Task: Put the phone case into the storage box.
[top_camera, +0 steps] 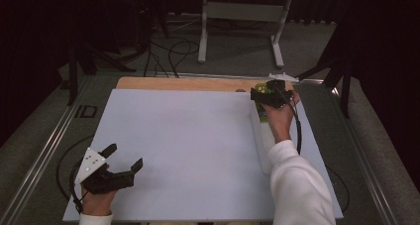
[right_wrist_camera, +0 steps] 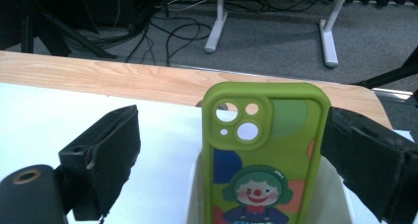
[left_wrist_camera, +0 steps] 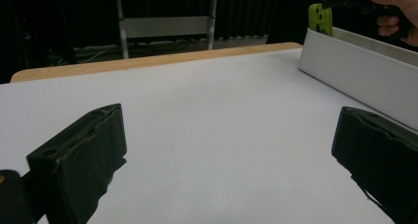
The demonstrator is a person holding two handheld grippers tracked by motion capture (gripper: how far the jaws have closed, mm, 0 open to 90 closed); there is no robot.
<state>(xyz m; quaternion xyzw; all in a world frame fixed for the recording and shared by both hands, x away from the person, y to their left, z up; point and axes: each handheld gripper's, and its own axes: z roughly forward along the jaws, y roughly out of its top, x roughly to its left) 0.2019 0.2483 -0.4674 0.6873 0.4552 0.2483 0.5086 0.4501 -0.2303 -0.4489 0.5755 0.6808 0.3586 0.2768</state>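
At far end of white tray, your right gripper jaws spread around upright green phone case, right jaw touching; off-centre squeeze may tip it. Left gripper spread, idle.

My left gripper low at the near corner, jaws spread, my right gripper reached far forward, jaws apart.
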